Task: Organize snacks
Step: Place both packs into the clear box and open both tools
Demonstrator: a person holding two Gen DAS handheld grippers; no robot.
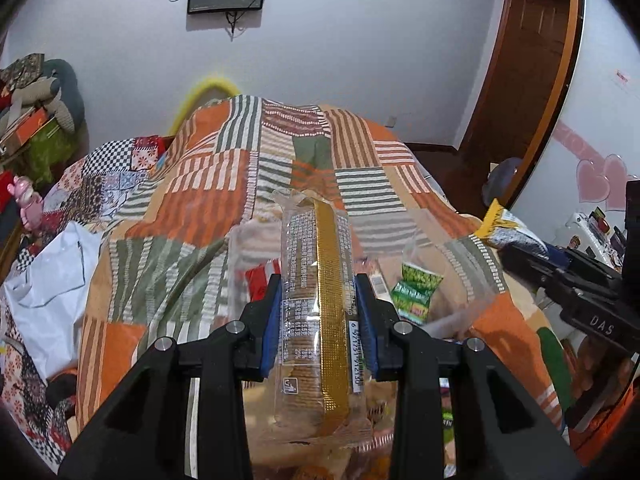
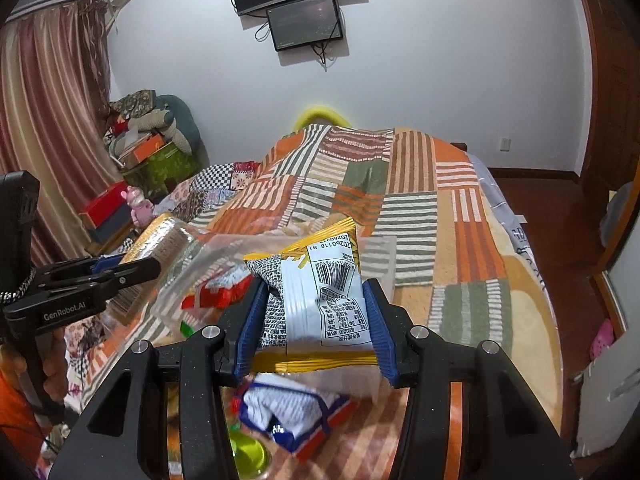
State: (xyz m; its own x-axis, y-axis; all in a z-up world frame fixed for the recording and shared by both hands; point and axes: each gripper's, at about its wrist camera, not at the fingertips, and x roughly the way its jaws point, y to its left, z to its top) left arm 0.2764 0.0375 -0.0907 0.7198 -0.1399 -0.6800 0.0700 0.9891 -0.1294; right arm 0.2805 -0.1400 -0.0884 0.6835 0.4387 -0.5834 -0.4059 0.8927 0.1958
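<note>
Left tongs (image 1: 318, 312) closed on a clear packet of biscuits (image 1: 316, 320) with a gold strip along its middle, blue pads (image 1: 272, 320) pressing both long sides, packet lifted above the bed and pointing away from the camera. Right tongs (image 2: 314, 320) closed on a white and yellow snack bag (image 2: 320, 300), barcode side up, also held in the air over the bed. Seen from the right wrist: the left tongs at the left edge, with the biscuit packet's gold end and a clear plastic box (image 2: 208, 276) just beside them, red wrappers inside the box. Below the right tongs, on the bedcover, a blue and white snack bag (image 2: 296, 412) and a green round thing (image 2: 250, 454), too blurred to name. Small green packet (image 1: 414, 292) lying on the striped orange and green bedcover (image 1: 224, 208), just right of the left tongs. On the white wall behind the bed, a dark screen (image 2: 306, 22).
</note>
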